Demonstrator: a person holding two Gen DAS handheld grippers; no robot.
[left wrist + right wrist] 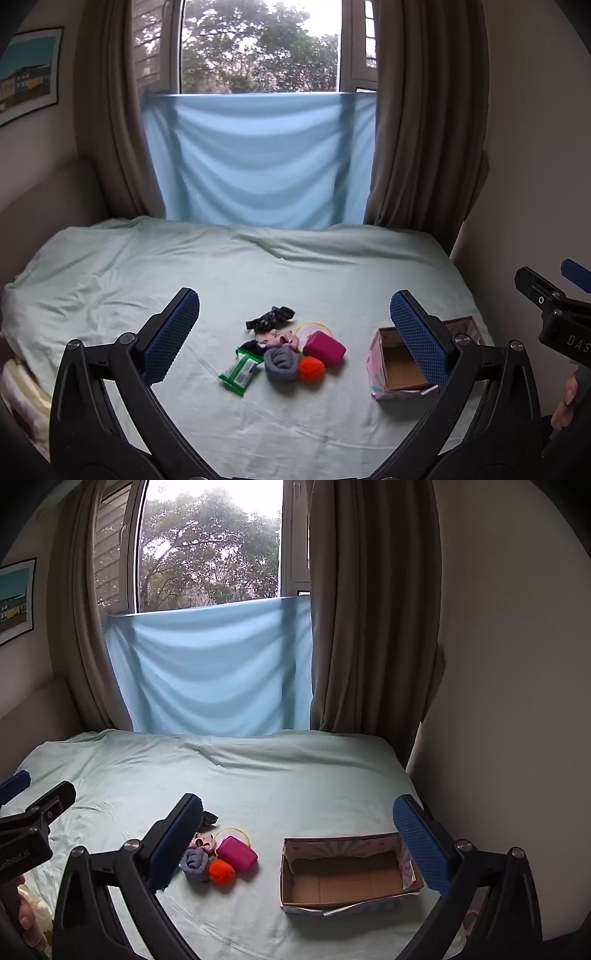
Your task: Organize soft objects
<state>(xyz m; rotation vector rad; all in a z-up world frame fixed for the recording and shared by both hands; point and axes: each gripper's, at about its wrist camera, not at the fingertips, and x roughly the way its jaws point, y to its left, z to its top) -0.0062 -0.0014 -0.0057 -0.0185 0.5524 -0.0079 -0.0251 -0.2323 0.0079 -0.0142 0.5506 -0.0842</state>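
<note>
A: Left wrist view. We see the task not yet begun: the cardboard box [400, 363] lies empty on the bed [258, 266], and the soft objects sit in one pile just to its left. The pile comprises a grey rolled sock [280, 363], an orange pom-pom [311, 368], a pink pouch [325, 348], a green wipes packet [240, 373], pale pink cloth [275, 338] and a dark cloth [270, 317].

B: And the left gripper [295, 332]?

A: We find it held above the near bed edge, fingers spread wide, framing the pile and holding nothing.

B: Right wrist view?

A: The same empty box [347, 875] lies between the fingers of the right gripper [299, 842], which are likewise spread and empty. The sock [194, 864], pom-pom [221, 872] and pouch [237, 853] lie left of the box, apart from it. We judge all sorting remains.
</note>
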